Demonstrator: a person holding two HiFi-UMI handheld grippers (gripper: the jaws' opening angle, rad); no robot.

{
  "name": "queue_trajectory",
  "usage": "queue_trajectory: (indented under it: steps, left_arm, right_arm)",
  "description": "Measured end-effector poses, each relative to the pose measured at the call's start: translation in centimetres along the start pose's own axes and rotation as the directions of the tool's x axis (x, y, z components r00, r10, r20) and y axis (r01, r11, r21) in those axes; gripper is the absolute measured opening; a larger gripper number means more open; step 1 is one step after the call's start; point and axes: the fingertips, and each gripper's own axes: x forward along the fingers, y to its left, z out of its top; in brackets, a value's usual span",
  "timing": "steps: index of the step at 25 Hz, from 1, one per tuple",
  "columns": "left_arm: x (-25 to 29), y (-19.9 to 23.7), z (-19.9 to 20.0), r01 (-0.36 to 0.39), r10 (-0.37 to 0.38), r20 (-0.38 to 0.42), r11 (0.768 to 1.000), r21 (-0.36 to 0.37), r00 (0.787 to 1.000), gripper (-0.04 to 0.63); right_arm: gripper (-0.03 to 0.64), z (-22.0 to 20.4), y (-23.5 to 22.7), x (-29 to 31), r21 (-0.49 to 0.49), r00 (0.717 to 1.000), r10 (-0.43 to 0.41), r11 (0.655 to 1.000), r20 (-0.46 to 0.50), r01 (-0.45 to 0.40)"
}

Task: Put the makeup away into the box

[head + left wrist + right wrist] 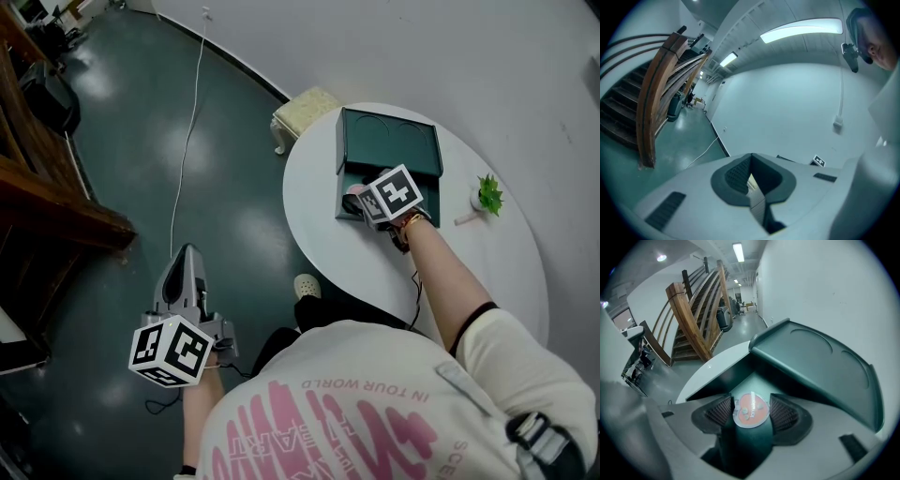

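The right gripper (751, 414) has its jaws spread wide, with the round pink compact (750, 408) between the pads, close to both and gripped by neither; its tips reach down into the dark green box (820, 366), whose lid stands open on the far side; the box sits on the far part of the white round table (319, 197), with a small green plant (487, 194) to its right; the left gripper (752, 180) has its jaws closed together on nothing, off the table's left over the dark floor (141, 169).
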Motion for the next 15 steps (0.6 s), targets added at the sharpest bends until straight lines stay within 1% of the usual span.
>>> queue_trajectory:
  steps: [3, 4, 7, 10, 13, 15]
  left_arm:
    - [-0.3, 0.2, 0.6, -0.014, 0.014, 0.024, 1.0, -0.024, 1.0, 0.002]
    - [-0.3, 0.2, 0.6, -0.015, 0.015, 0.023, 1.0, -0.028, 1.0, 0.002]
    - [-0.5, 0.0, 0.6, -0.013, 0.013, 0.022, 1.0, -0.019, 1.0, 0.002]
    - [-0.4, -0.6, 0.6, 0.002, -0.002, 0.024, 1.0, -0.009, 1.0, 0.002]
    - [-0.1, -1.8, 0.3, 0.03, -0.03, 0.017, 1.0, 0.004, 0.999, 0.002]
    - [0.3, -2.9, 0.3, 0.058, -0.058, 0.013, 0.998, 0.014, 0.998, 0.002]
  right_arm:
    - [0.266, 0.1, 0.1, -0.1, 0.007, 1.0, 0.015, 1.0, 0.003, -0.015]
    - [0.279, 0.2, 0.2, -0.2, 0.009, 1.0, 0.02, 1.0, 0.006, -0.021]
    - [0.307, 0.4, 0.4, -0.8, 0.037, 0.999, 0.043, 0.998, 0.027, -0.044]
    - [0.307, 1.3, 0.4, -2.0, 0.085, 0.995, 0.034, 0.996, 0.094, -0.042]
    - [0.307, 1.8, -0.1, -4.2, 0.122, 0.984, -0.008, 0.992, 0.176, -0.014]
    - [0.307, 1.5, -0.3, -5.9, 0.168, 0.973, -0.035, 0.986, 0.229, -0.004]
